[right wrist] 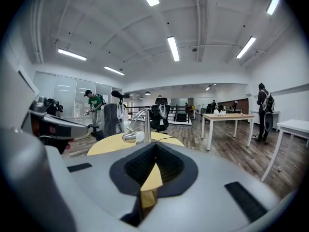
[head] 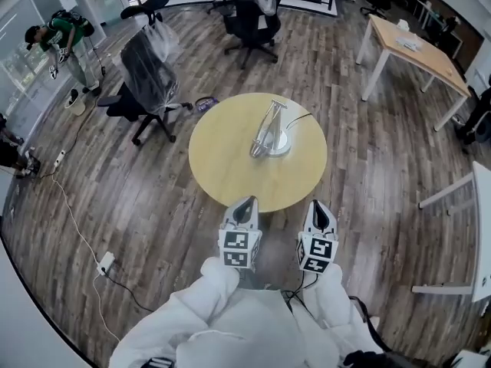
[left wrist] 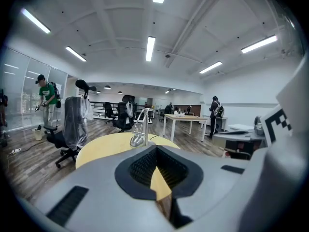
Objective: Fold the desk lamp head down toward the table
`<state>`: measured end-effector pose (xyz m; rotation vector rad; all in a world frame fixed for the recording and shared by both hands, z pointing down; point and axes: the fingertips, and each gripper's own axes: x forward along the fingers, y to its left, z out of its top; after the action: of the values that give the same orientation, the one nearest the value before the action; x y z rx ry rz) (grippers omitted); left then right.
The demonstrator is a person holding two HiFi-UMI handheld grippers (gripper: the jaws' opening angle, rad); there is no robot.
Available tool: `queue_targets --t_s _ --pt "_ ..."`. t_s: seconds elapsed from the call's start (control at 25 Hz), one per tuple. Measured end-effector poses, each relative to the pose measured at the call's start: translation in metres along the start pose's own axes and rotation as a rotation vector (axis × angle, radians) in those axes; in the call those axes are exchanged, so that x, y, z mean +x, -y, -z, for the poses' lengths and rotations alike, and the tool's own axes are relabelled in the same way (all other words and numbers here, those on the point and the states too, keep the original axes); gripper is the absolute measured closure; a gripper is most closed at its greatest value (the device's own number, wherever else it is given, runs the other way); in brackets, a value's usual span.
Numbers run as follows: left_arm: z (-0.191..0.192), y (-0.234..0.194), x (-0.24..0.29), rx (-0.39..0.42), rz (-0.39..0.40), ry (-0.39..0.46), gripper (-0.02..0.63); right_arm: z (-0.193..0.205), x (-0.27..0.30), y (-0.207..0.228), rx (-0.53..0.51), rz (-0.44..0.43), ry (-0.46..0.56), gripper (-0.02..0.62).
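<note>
A silver desk lamp stands right of centre on the round yellow table, its arm leaning toward the far side and a cord trailing off to the right. Both grippers hover side by side just short of the table's near edge, apart from the lamp. My left gripper and my right gripper are shut with nothing in them. The left gripper view has the lamp ahead over the shut jaws of the left gripper. The right gripper view has the lamp beyond the right gripper.
A plastic-wrapped office chair stands at the table's far left and another chair behind it. A wooden desk sits at the back right, a white table at the right. A power strip lies on the floor.
</note>
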<state>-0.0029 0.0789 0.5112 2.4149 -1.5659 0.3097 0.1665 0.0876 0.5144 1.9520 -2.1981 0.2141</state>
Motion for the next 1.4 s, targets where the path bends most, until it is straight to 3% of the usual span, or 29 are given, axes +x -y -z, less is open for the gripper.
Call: queue_targets --t_s 0.32,0.6,1.4 --pt "0.002 0.015 -0.062 -0.029 -0.052 -0.004 0.604 -0.012 -0.053 -0.016 -0.006 -0.048 0.026 0.584" --pt "0.007 0.013 -0.086 -0.037 -0.037 -0.027 0.604 -0.019 -0.071 -0.040 -0.003 -0.064 0.032 0.584" --pt "-0.004 0.020 -0.089 -0.001 0.049 0.007 0.604 -0.026 -0.078 -0.046 -0.047 -0.022 0.030 0.584"
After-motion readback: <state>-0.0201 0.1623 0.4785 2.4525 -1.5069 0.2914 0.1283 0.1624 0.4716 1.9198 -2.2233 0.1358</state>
